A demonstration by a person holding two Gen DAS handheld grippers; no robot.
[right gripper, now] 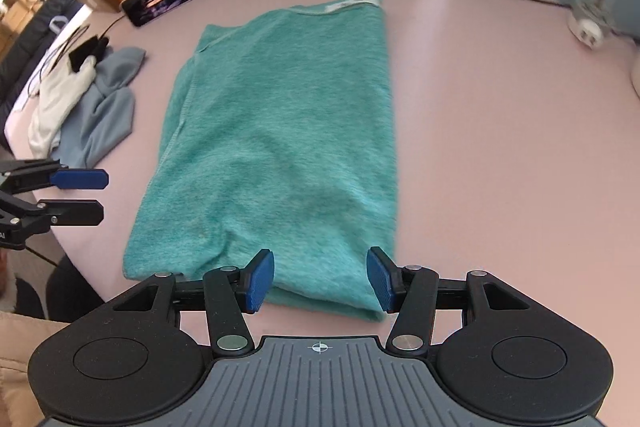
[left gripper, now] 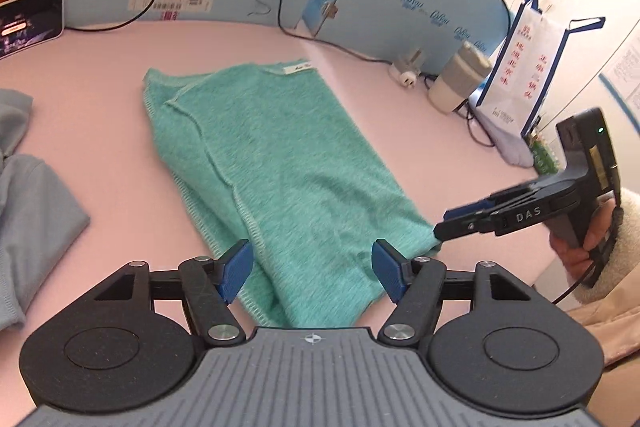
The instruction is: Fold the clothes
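Evidently a lengthwise fold is laid, so both tools stand free: the fuzzy teal knitted garment (right gripper: 276, 147) lies as a long flat strip on the pale pink tabletop (right gripper: 500, 147). Its near hem sits under the left gripper (left gripper: 312, 273) and right gripper (right gripper: 320, 279), both jaws parted, pads clear of cloth.

Left hand-held gripper (left gripper: 312, 269) and right hand-held gripper (right gripper: 320, 279) angled downward, jaws parted, gripping nothing; right hand (left gripper: 580, 239) wrapped round its handle.
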